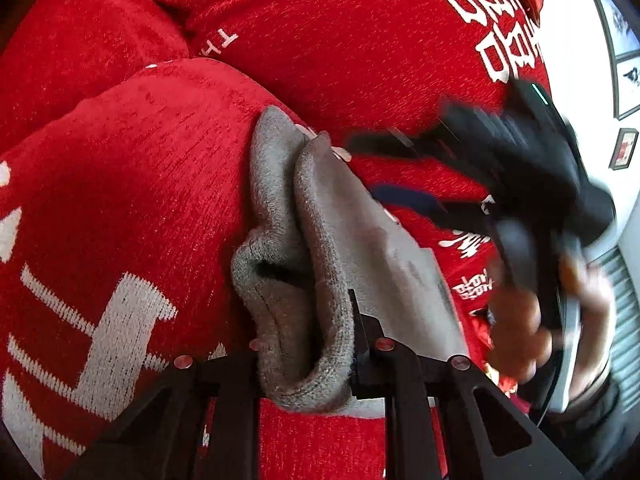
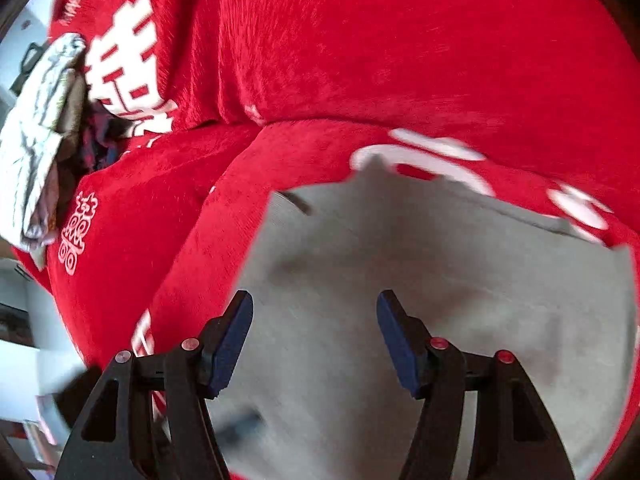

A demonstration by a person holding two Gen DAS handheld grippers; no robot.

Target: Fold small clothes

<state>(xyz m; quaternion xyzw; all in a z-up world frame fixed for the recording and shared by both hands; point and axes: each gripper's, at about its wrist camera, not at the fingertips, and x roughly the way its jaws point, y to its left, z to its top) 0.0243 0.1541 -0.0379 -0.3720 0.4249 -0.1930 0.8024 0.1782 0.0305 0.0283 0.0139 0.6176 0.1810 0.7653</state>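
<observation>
Left gripper (image 1: pixel 308 364): I am clamping the grey sock (image 1: pixel 296 240), lower centre.
Right gripper (image 2: pixel 316 336): I am holding its jaws apart over a grey garment (image 2: pixel 440 280).
Writing: white characters on the red cover (image 1: pixel 340 40), upper right, unreadable.

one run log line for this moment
left tool: shut on grey garment | right tool: open above it | surface: red cover

1 grey garment (image 1: pixel 320 240), 1 red cover (image 1: pixel 120 200), 1 pile of clothes (image 2: pixel 40 128), 2 grippers, 3 framed pictures (image 1: pixel 622 32).
</observation>
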